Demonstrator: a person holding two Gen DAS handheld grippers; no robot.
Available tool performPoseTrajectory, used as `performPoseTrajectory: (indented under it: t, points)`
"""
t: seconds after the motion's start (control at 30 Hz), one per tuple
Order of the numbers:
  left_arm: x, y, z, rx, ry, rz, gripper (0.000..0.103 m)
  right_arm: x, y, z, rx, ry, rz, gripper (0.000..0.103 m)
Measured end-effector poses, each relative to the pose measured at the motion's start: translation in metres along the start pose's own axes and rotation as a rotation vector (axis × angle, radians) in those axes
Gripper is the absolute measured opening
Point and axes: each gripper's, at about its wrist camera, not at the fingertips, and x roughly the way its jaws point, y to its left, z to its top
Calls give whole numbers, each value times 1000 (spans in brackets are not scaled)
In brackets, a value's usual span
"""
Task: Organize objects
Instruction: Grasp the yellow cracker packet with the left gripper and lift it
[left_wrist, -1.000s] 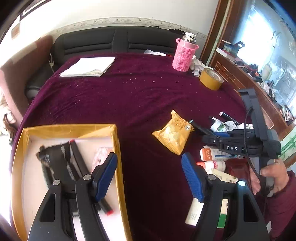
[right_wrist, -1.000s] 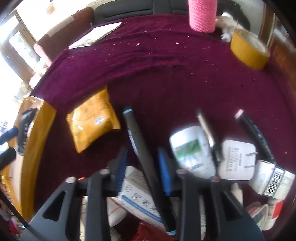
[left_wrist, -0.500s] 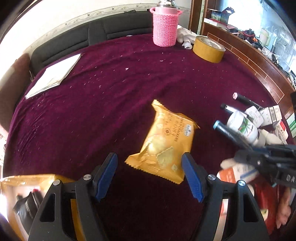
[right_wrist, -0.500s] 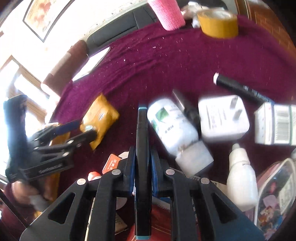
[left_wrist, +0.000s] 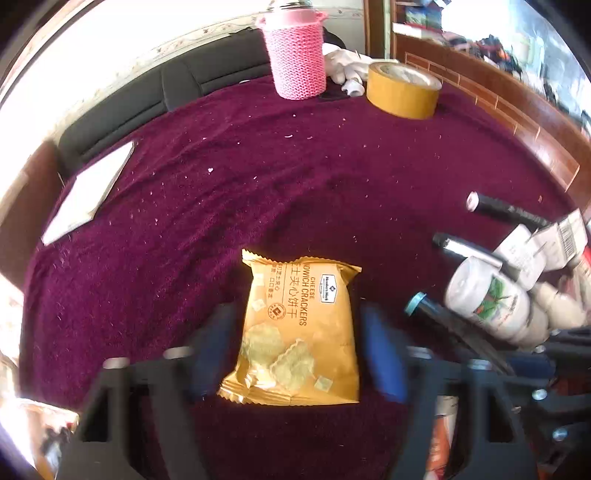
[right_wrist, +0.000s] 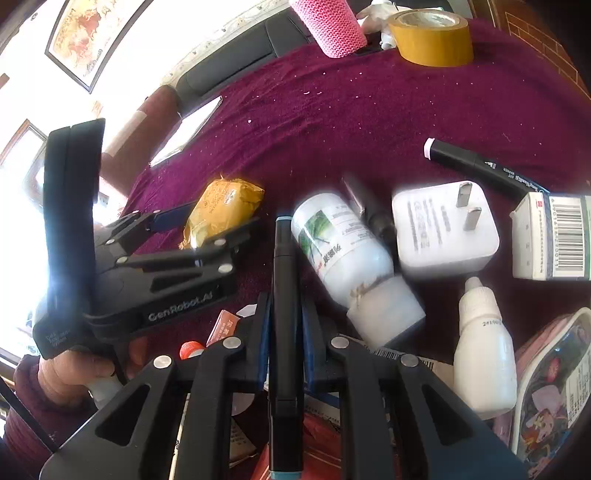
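Right gripper clamps the stiff black marker pen; left gripper, jaws just closing, straddles the soft, crushable yellow foil cracker packet, seemingly untouched.

A yellow cracker packet, printed "CHEESE SANDWICH CRACKERS", lies flat on the maroon bench, its crimped ends toward twelve and six o'clock in the left wrist view. A black marker with a pale blue tip points toward twelve o'clock in the right wrist view. At its one to three o'clock lie a white bottle, a white plug and a second marker.
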Motion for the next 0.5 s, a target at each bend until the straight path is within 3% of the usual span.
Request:
performPoseTrajectory:
  t: [0.17, 0.4, 0.5]
  points:
    - [-39, 9, -14, -27, -66, 8, 38, -2, -4, -1, 10, -8, 25, 12]
    - [-161, 58, -70, -172, -265, -41, 38, -16, 5, -1, 1, -55, 101, 12]
    - [-205, 90, -101, -231, -324, -4, 38, -34, 20, -3, -25, -104, 161, 12]
